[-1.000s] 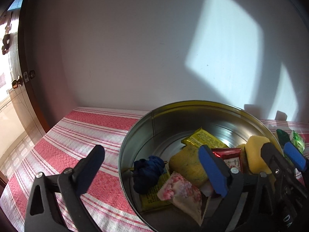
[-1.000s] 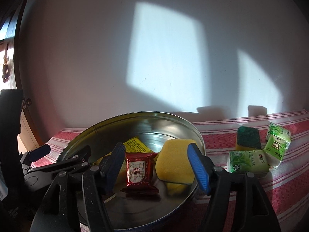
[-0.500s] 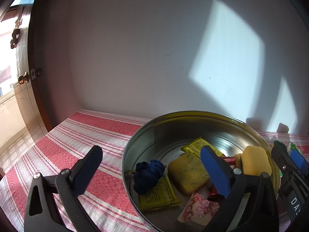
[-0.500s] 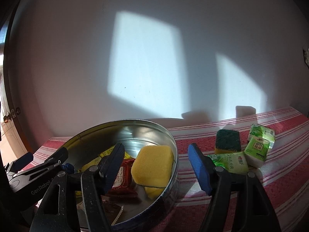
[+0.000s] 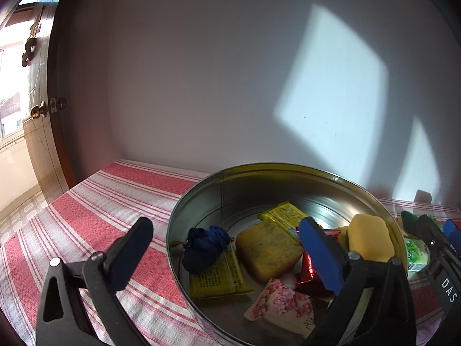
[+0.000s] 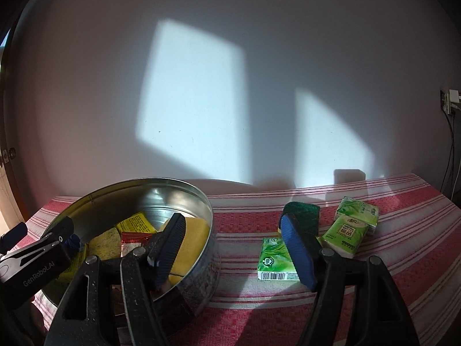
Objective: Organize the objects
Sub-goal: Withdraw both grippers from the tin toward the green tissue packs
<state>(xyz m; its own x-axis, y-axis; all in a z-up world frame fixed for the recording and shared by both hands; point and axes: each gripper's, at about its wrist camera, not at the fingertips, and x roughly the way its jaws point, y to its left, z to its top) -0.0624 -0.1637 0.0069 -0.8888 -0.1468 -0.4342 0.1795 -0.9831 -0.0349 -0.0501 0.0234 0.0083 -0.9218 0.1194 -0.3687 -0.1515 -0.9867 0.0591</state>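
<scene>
A round metal tin (image 5: 201,210) (image 6: 198,207) sits on the striped cloth. It holds yellow packets (image 5: 216,276), a blue cloth ball (image 5: 206,248), a speckled sponge (image 5: 268,249), a red packet (image 5: 308,268), a floral packet (image 5: 281,305) and a yellow sponge (image 5: 368,240) (image 6: 193,236). My left gripper (image 5: 227,255) is open and empty over the tin's left rim. My right gripper (image 6: 233,248) is open and empty, to the right of the tin. Three green tissue packs (image 6: 272,259) (image 6: 347,235) (image 6: 357,209) and a green-topped sponge (image 6: 302,212) lie on the cloth to the right.
The red and white striped tablecloth (image 5: 95,201) (image 6: 403,230) covers the table, which stands against a white wall. A wooden door frame (image 5: 54,115) stands at the left. A wall socket with cables (image 6: 449,101) is at the far right.
My right gripper has swung right, from over the tin toward the tissue packs. My left gripper has drawn back a little from the tin. The yellow sponge stays in the tin.
</scene>
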